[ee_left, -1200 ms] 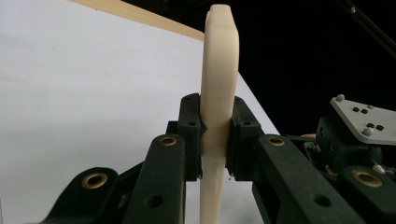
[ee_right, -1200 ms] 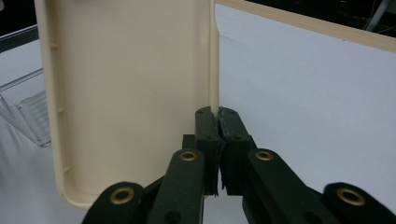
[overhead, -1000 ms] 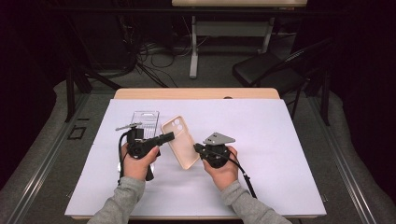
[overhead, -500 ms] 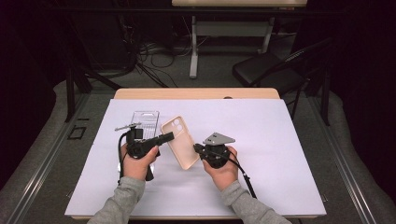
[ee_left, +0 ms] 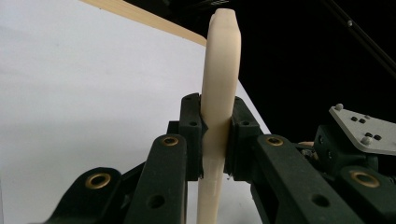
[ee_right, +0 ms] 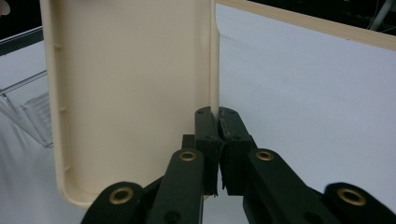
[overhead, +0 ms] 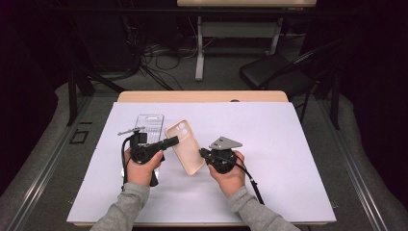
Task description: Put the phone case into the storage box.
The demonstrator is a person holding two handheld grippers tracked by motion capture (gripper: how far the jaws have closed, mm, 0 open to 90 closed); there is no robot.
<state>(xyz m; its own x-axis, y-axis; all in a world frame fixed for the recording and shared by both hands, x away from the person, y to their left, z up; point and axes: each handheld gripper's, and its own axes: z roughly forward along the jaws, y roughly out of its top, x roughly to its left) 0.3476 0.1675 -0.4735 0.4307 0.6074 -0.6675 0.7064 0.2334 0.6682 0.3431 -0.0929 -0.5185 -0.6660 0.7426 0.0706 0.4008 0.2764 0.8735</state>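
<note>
Holding steady | left gripper (overhead: 174, 140) clenched on cream phone case (overhead: 185, 147), right gripper (overhead: 202, 153) pinching its side rim | case lifted above white surface (overhead: 288, 163), beside clear case (overhead: 149, 126) | picked up; any fitting or set-down looks pending

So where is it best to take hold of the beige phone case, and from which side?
Grip the phone case by its thin side rims, one tool from each long side, as now: the left tool clamps one rim, the right tool the other. The back is broad and flat; only the raised rim fits between jaws.
</note>
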